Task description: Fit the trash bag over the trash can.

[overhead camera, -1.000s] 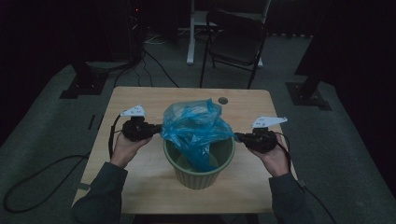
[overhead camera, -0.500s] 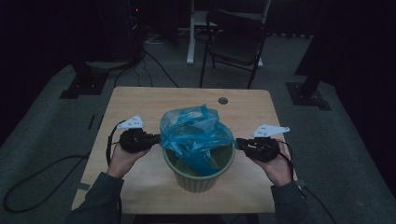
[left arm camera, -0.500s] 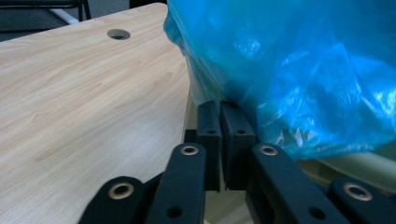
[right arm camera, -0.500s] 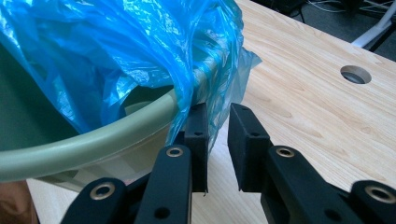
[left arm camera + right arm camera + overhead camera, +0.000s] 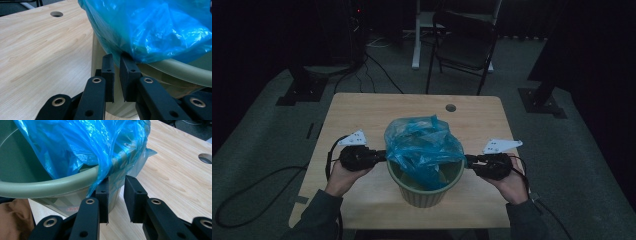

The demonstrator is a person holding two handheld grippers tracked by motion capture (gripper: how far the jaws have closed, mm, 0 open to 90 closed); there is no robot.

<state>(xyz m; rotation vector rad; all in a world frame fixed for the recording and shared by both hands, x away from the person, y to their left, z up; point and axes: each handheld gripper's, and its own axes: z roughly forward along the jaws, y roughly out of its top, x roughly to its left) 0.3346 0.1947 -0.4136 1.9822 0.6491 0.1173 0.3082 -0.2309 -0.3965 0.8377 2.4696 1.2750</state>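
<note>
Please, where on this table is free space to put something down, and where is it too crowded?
The far strip of the wooden table, between the cable hole and the green bin, is bare. The near corners behind both hands are bare too. It is crowded beside the bin, where the left gripper and the right gripper flank the blue bag.

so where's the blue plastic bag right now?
In the high view the crumpled blue plastic bag sits in the mouth of the pale green plastic bucket at the middle of the wooden table, bunched above the rim, between the left gripper and right gripper.
</note>
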